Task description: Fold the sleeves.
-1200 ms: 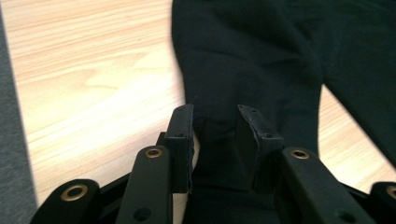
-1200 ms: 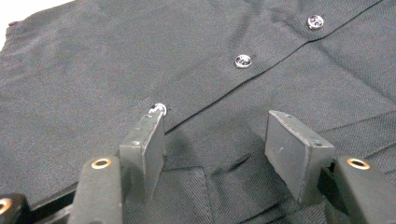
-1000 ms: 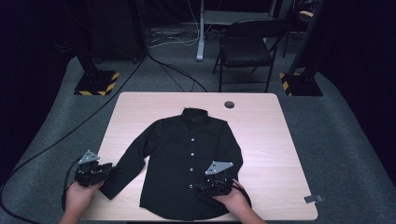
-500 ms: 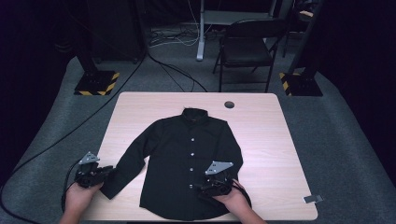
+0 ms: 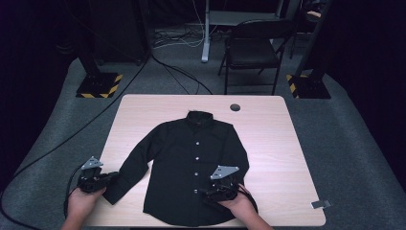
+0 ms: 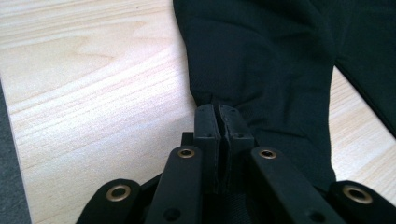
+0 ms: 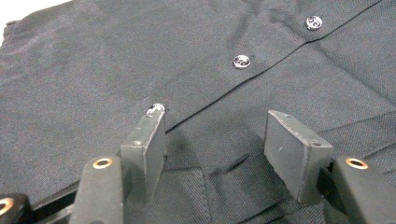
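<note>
The left gripper [image 6: 217, 116] has just been closing, and its jaws now stand pressed together on the cuff [image 6: 219, 100] of a black shirt [image 5: 191, 167], a fold of the cloth pinched between the pads. In the high view this gripper [image 5: 107, 178] sits at the table's [image 5: 287, 158] near left edge, held in the left hand [image 5: 82, 203], at the end of the sleeve [image 5: 131, 167] that runs out slantwise from the shirt's body. The right gripper [image 7: 212, 140] rests on the shirt's lower front with its jaws spread, cloth lying between them but not squeezed; its left pad sits just beside a button [image 7: 156, 108] on the placket, with two more buttons [image 7: 241, 61] farther up the seam. The shirt lies flat and buttoned in the middle of the table, collar [image 5: 200, 118] pointing away from the person. No label or writing can be read on it. A dark round grommet [image 5: 235, 107] sits near the table's far edge. A chair [image 5: 251, 48] stands on the floor beyond.
</note>
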### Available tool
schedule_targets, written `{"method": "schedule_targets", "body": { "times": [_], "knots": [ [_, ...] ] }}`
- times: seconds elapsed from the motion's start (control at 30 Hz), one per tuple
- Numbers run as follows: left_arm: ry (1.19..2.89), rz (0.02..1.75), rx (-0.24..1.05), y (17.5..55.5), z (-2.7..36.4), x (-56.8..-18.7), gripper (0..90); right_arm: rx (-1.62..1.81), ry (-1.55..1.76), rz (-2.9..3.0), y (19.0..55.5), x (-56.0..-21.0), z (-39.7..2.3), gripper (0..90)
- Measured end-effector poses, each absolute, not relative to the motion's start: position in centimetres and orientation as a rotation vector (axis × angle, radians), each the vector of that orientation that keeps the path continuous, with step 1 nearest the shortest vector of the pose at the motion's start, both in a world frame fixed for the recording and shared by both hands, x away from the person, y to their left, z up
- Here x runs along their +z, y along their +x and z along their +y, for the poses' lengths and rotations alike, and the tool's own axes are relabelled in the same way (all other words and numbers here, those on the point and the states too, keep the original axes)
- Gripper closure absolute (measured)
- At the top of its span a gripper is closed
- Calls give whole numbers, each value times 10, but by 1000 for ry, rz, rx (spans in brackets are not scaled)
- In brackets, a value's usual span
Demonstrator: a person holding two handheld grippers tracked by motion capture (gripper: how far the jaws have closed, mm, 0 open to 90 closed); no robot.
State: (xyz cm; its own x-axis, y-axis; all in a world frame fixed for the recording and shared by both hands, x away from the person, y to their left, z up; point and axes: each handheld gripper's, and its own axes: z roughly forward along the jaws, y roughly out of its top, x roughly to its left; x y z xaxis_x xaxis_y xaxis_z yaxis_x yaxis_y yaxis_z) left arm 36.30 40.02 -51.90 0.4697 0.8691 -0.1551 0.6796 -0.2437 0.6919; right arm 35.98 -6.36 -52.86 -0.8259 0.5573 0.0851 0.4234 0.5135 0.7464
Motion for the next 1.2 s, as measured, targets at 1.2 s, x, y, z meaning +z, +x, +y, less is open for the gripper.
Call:
{"method": "schedule_targets", "body": {
  "times": [1.2],
  "knots": [
    [2016,1034,519,359,383,-427,869,1213,846,2584,361,-529,-64,388]
  ]
}}
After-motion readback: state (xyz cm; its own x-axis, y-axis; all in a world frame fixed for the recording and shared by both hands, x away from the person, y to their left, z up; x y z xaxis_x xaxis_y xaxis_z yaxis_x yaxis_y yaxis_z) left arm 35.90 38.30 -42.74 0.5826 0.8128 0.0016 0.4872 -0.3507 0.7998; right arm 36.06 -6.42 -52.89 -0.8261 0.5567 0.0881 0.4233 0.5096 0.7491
